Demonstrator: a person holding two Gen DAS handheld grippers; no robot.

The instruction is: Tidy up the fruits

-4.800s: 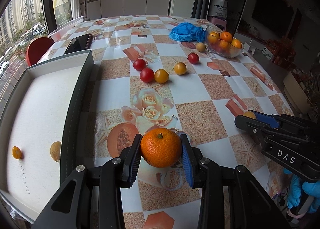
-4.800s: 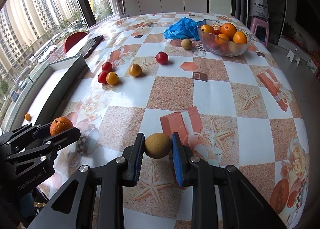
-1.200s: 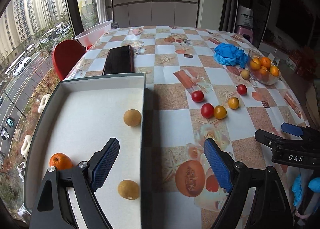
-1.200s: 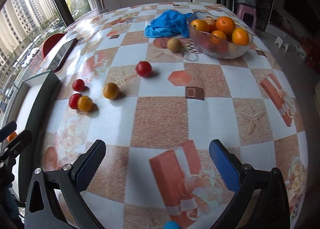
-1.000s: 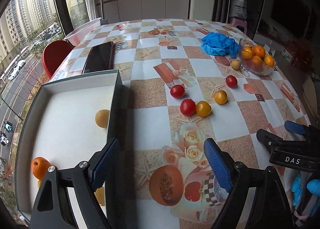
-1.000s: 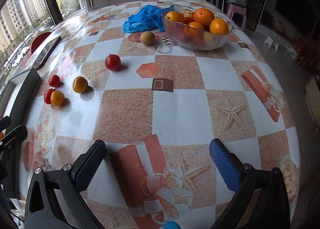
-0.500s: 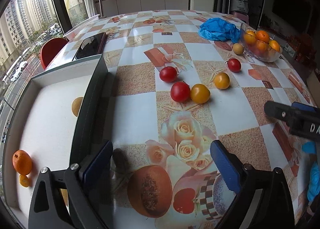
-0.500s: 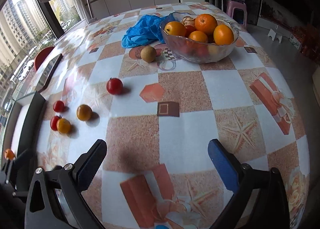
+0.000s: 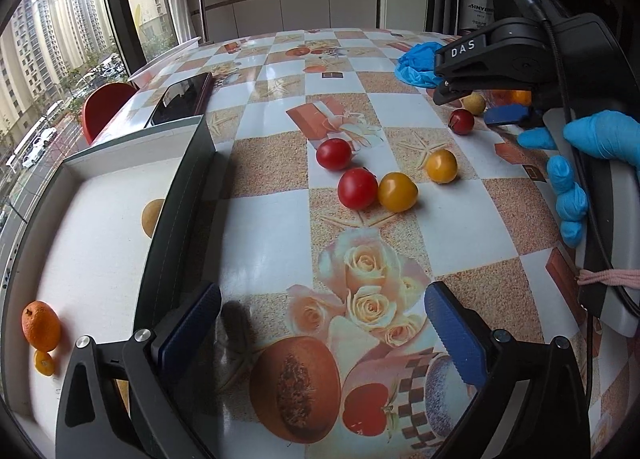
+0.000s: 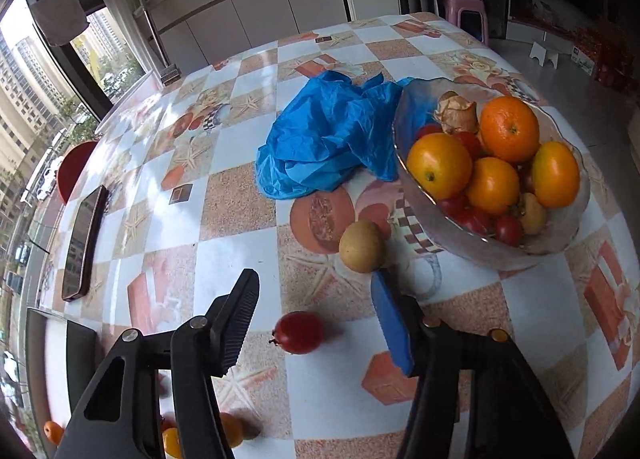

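White cabinets [image 9: 304, 11] beside a daylit window [image 9: 48, 51] showing high-rises.

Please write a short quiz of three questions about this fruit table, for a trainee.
1. True or false: the left hand-held gripper holds an orange.
2. Which fruit lies between the fingers of the right hand-held gripper? A red tomato; B orange; C banana.
3. Fill in: the glass bowl stands beside a crumpled blue ____.

Key: 1 false, it is open and empty; 2 A, not yet gripped; 3 bag.

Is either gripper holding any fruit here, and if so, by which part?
Nothing is held. The left gripper stands open over bare tablecloth; the right gripper, jaws just closing, brackets a red tomato without touching.
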